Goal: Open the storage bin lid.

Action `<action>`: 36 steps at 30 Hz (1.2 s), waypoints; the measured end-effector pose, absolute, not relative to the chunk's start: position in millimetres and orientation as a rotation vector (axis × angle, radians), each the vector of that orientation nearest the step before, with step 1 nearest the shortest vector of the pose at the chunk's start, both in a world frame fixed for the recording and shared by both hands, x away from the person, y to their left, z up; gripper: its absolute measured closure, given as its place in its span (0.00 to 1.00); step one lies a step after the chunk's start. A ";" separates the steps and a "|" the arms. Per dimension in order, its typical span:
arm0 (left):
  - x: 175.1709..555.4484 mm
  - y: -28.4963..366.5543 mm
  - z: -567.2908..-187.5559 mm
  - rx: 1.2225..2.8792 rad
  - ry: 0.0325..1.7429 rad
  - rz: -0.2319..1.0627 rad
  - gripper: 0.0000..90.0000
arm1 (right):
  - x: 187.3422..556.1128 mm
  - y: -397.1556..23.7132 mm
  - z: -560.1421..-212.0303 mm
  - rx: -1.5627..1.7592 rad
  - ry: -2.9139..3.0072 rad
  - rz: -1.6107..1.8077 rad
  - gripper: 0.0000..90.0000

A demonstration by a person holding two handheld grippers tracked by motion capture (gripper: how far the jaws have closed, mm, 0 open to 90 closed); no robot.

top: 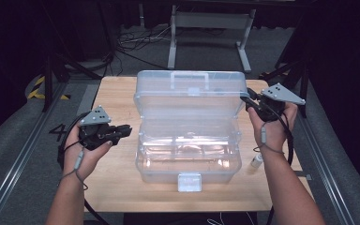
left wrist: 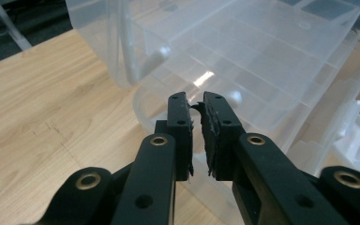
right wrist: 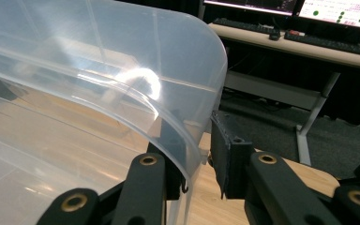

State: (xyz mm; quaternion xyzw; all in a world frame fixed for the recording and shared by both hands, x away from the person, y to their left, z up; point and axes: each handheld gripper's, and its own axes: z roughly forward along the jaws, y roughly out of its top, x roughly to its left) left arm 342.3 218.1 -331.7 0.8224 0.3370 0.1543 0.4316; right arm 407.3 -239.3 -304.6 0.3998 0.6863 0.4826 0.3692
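A clear plastic box (top: 187, 164) stands in the middle of the wooden table (top: 117, 187), with its lid (top: 190, 93) swung up and back. My left gripper (top: 127, 130) hovers to the left of the box and points at its side. In the left gripper view its jaws (left wrist: 195, 101) stand a narrow slit apart, nothing between them, with the box (left wrist: 262, 61) just ahead. My right gripper (top: 248, 101) is at the lid's right edge. In the right gripper view the lid's rim (right wrist: 98, 61) passes between its jaws (right wrist: 194, 140), and a gap shows between the rim and the outer pad (right wrist: 222, 150).
A small white bottle (top: 257, 161) lies on the table right of the box, near my right wrist. The box's front latch (top: 189, 182) hangs toward me. Beyond the table stand a white metal frame (top: 211, 21) and a desk with keyboards (right wrist: 309, 44).
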 end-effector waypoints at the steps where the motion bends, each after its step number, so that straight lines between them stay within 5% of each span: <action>1: 341.1 218.4 -333.0 2.058 0.836 0.375 0.91 | 408.7 -239.7 -303.8 1.032 1.768 1.242 0.83; 10: 330.8 224.0 -343.6 2.142 0.821 0.263 0.89 | 422.0 -240.4 -294.9 1.079 1.827 1.221 0.83; 17: 331.7 215.7 -354.0 2.224 0.761 0.104 0.99 | 427.4 -240.7 -292.2 1.098 1.845 1.216 0.83; 25: 334.7 205.7 -365.8 2.287 0.701 0.006 0.99 | 433.1 -241.0 -289.6 1.115 1.865 1.209 0.83; 27: 337.1 201.2 -370.5 2.295 0.701 -0.005 0.92 | 435.0 -241.2 -289.1 1.123 1.869 1.213 0.83; 36: 339.8 182.5 -384.8 2.361 0.662 -0.071 0.96 | 442.1 -242.0 -288.1 1.144 1.880 1.220 0.83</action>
